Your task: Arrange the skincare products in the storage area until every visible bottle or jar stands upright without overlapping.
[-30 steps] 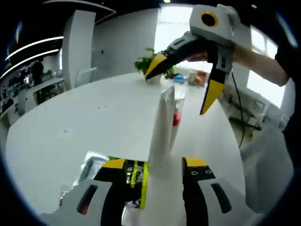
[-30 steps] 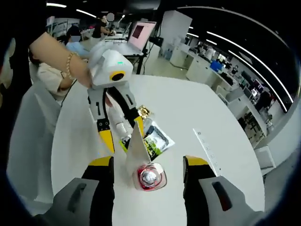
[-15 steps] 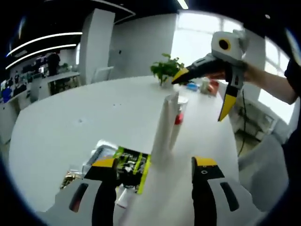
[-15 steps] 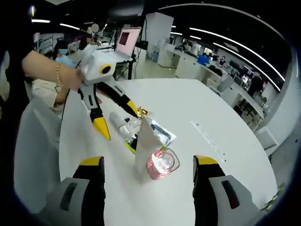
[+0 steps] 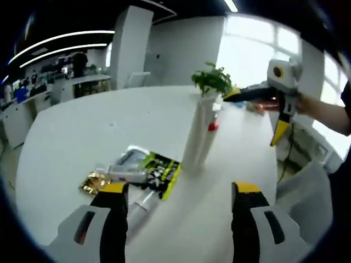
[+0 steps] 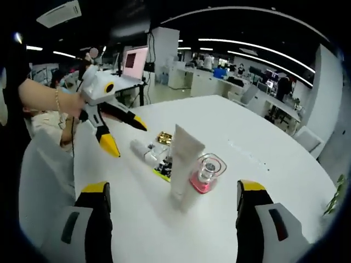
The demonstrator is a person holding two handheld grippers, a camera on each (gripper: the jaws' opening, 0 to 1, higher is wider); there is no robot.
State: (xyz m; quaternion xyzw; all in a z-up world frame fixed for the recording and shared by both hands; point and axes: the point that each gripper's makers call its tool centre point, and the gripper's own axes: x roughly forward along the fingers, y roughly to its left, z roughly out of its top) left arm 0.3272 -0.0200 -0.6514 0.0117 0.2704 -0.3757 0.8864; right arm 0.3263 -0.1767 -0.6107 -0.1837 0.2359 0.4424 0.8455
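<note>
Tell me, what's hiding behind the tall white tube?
In the left gripper view, a pink bottle peeks out behind the white tube, mostly covered. The right gripper view shows it beside the tube: clear, with a pink base.

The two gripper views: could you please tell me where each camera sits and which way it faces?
Left gripper view: rides behind the left gripper, open, facing across the white table toward bright windows; the right gripper and a forearm enter from the right.
Right gripper view: rides behind the right gripper, open, facing the office interior; the left gripper and a hand enter from the left.
Shared: the upright white tube beside the pink bottle, seen from opposite sides, and the lying packets.
</note>
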